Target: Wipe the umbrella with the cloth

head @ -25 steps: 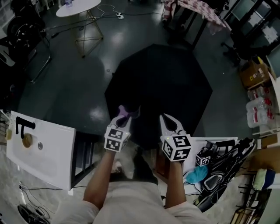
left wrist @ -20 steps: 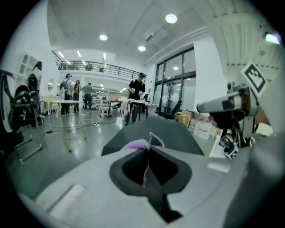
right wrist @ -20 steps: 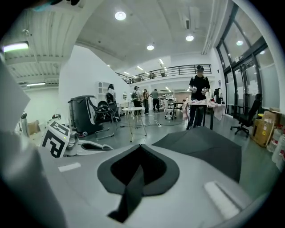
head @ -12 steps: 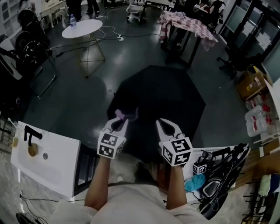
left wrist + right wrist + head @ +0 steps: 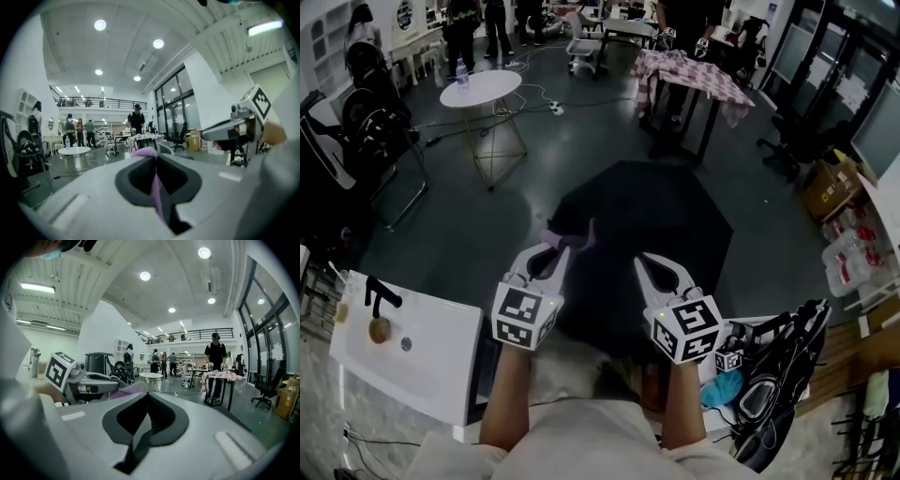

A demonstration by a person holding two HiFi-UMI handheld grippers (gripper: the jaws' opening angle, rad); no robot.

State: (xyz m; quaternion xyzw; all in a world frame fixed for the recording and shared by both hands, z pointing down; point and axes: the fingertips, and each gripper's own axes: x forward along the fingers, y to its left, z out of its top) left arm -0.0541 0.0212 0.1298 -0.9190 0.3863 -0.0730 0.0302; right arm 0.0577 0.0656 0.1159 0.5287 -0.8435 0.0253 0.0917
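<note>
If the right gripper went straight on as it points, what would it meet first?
Nothing near: the right gripper points level above the umbrella. Far ahead, the round table seems closest to its line; depth unclear.

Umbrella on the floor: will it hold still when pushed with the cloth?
Likely skids or rocks: the open black umbrella sits loose on a glossy floor, nothing visibly bracing it. Broad and domed, it probably gives under pressure, so light strokes seem safer. The purple cloth in the left gripper looks floppy.

I see my left gripper point(image 5: 551, 257) pinching the purple cloth point(image 5: 571, 236) over the open black umbrella point(image 5: 661, 211) on the floor point(image 5: 464, 230), right gripper point(image 5: 653, 267) alongside, jaws together.
</note>
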